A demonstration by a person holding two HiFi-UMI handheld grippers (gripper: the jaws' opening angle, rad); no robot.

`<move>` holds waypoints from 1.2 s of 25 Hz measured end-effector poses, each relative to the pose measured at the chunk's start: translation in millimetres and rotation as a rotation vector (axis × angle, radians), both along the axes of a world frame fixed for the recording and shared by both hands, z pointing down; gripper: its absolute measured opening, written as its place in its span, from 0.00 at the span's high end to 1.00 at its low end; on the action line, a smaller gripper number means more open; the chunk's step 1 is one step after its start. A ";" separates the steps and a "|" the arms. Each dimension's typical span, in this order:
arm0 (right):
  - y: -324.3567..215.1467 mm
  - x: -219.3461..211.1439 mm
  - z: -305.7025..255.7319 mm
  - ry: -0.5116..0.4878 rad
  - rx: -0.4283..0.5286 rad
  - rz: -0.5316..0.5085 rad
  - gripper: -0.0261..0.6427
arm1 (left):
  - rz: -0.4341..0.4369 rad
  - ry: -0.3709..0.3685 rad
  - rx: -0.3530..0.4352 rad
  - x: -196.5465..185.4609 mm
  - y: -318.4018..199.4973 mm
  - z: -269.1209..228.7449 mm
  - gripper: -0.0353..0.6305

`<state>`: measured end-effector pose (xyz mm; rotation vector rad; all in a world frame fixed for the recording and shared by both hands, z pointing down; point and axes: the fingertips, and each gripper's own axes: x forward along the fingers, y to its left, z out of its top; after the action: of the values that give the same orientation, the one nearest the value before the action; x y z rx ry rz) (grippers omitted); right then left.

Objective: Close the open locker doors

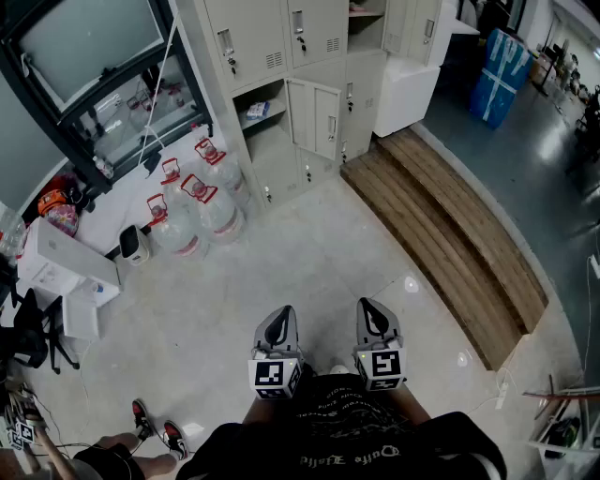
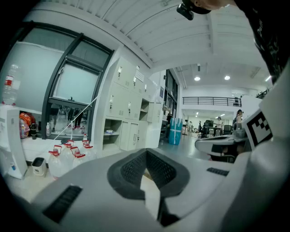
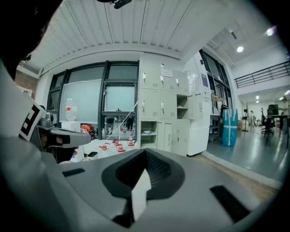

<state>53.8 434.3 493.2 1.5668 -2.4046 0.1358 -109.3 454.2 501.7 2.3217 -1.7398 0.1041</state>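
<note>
A: Where do we find the lockers [image 1: 281, 52]?

B: Well ahead of us, across the pale glossy floor [image 1: 309, 253]. The bank stands upright against the wall. Its long run goes left to right along the top of the head view, and the door fronts face back toward us.

A: And what stands open?

B: One open compartment [image 1: 261, 111] low in the left column, with a shelf inside and a small item on it. There is another open bay [image 1: 366, 17] higher up to the right. We cannot make out the doors of either. Just right of the low one are two narrow tall doors [image 1: 315, 117]; we cannot tell whether they sit fully flush.

A: What are they made of?

B: Pale beige sheet metal by the look. The doors are flat rectangular panels with small vent slots and dark latches.

A: Our grippers?

B: The left gripper [image 1: 279, 323] and right gripper [image 1: 377, 319] are side by side just in front of our body, both aimed at the lockers and dipped slightly. Each has a smooth grey shell and dark, finely ribbed pads. In each gripper view the fingers are pressed together with nothing between them.

A: Anything between us and the lockers?

B: Clear plastic water jugs [image 1: 192, 202] with red handles stand left of the bank. A planked wooden step [image 1: 450, 234] runs diagonally on the right.
</note>
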 end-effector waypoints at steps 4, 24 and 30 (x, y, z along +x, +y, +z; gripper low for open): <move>-10.6 -17.0 1.5 -0.013 -0.017 0.005 0.96 | 0.026 -0.013 0.006 -11.9 -16.1 -0.4 0.94; -86.6 -70.0 4.2 -0.080 0.009 0.126 0.95 | 0.121 -0.012 -0.026 -80.6 -112.1 11.7 0.94; -132.4 -65.4 14.8 -0.078 -0.001 0.084 0.95 | 0.087 0.000 -0.045 -75.0 -149.8 25.1 0.94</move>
<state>-11.6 301.9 508.0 1.6925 -2.3970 0.2187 -184.2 304.4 526.8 2.3642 -1.6194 0.1565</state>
